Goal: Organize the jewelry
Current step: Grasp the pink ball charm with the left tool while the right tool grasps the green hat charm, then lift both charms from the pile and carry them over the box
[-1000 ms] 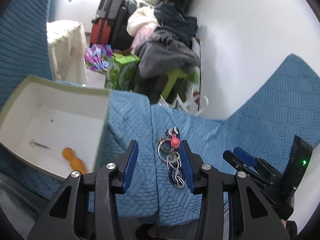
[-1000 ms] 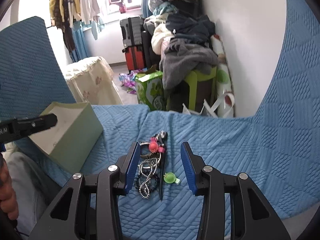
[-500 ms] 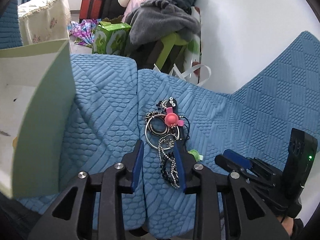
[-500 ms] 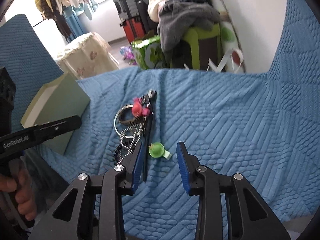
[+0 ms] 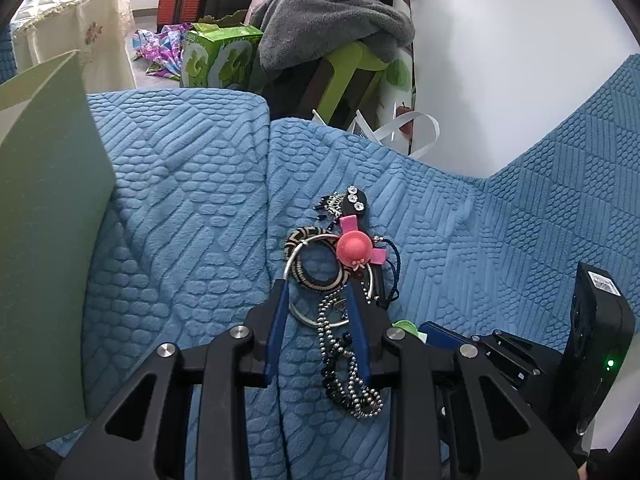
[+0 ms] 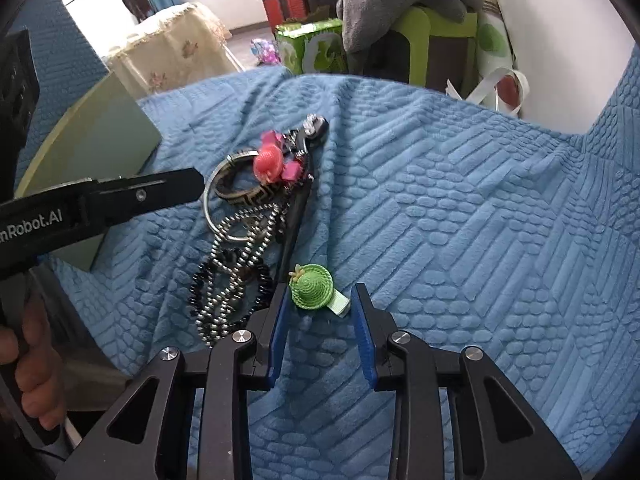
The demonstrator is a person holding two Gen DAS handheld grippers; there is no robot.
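Note:
A pile of jewelry lies on the blue quilted cover (image 5: 180, 216): a pink hat clip (image 5: 354, 249), a striped bangle (image 5: 310, 276), a silver ring hoop (image 5: 308, 316) and a beaded chain (image 5: 346, 368). My left gripper (image 5: 318, 308) is open with its blue pads straddling the hoop and chain. In the right wrist view the pile (image 6: 248, 216) lies left of centre. My right gripper (image 6: 320, 300) is open around a green hat clip (image 6: 312, 285). The left gripper's finger (image 6: 120, 196) shows there beside the bangle.
A pale green box (image 5: 44, 216) stands at the left on the cover, also in the right wrist view (image 6: 100, 140). Beyond the cover's far edge are a green stool with clothes (image 5: 344, 40), a green carton (image 5: 218, 56), suitcases and a white wall.
Both grippers moved forward and down onto the cover. The left now straddles the hoop and chain; the right now brackets the green hat clip. The box slid out to the left edge.

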